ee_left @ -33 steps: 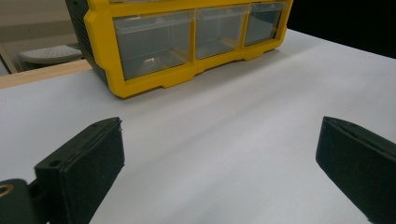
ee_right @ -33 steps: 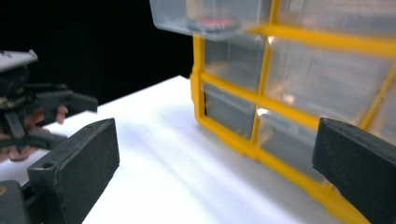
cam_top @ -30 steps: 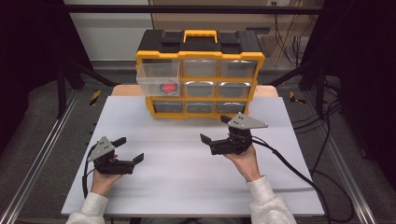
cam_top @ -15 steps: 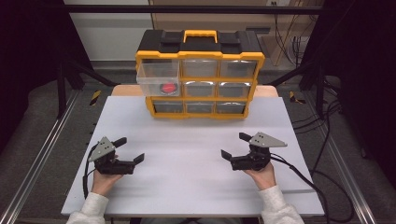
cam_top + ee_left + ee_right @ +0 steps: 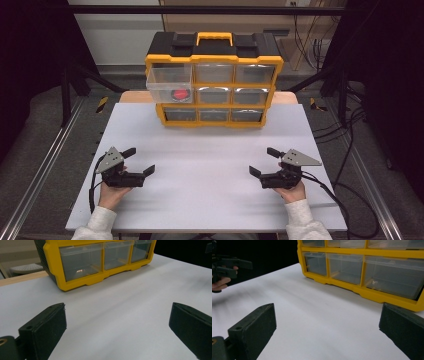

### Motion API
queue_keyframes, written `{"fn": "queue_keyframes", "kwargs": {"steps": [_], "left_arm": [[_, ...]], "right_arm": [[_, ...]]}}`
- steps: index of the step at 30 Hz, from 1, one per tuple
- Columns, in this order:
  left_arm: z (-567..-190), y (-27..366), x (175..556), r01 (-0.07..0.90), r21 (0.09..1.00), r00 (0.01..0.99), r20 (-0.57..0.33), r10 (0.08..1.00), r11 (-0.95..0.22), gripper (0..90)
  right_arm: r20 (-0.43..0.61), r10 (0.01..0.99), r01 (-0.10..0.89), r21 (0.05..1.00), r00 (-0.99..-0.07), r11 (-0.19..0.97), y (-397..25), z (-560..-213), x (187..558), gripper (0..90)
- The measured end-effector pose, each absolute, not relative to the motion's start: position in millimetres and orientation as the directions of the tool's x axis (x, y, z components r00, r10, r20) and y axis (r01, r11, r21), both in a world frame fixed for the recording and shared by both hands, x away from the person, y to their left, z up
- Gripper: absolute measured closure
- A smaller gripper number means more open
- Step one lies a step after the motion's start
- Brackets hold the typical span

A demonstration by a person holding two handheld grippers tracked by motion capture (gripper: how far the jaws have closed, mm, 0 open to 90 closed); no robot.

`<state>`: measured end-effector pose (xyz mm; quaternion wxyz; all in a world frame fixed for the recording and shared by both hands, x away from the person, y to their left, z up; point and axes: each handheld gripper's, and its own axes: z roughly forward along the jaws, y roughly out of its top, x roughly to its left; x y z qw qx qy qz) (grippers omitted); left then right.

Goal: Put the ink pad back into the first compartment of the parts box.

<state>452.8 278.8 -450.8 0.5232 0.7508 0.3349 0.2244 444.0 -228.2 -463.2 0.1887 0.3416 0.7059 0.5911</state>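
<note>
A yellow and black drawer cabinet (image 5: pixel 214 80) stands at the far middle of the white table (image 5: pixel 210 165). Its top-left clear drawer (image 5: pixel 169 85) is pulled out and holds a red object (image 5: pixel 180 93). My left gripper (image 5: pixel 139 161) rests low at the near left, open, with nothing between its jaws. At the near right my right gripper (image 5: pixel 264 161) is open too, and holds nothing. The cabinet's bottom drawers (image 5: pixel 105 257) appear ahead in the left gripper view, and the cabinet's lower rows (image 5: pixel 362 267) in the right gripper view. The other hand with its gripper (image 5: pixel 227 267) shows far off.
Cables (image 5: pixel 345 200) trail from the right gripper across the table's right edge. Metal frame rails (image 5: pixel 45 165) run along both sides of the table. The broad white surface between the grippers and the cabinet is bare.
My right gripper has drawn back from near the cabinet toward the near right edge of the table. The left gripper has stayed put.
</note>
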Motion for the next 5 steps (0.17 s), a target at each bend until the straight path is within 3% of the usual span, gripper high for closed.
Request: {"fn": "queue_keyframes", "kwargs": {"steps": [5], "left_arm": [[-451.5,277.9,453.4,0.269,0.934,0.676,-0.008,0.737,-0.236,1.0]], "right_arm": [[0.141,0.709,0.263,0.963,-0.690,0.064,-232.3,-466.4,443.4,1.8]]}}
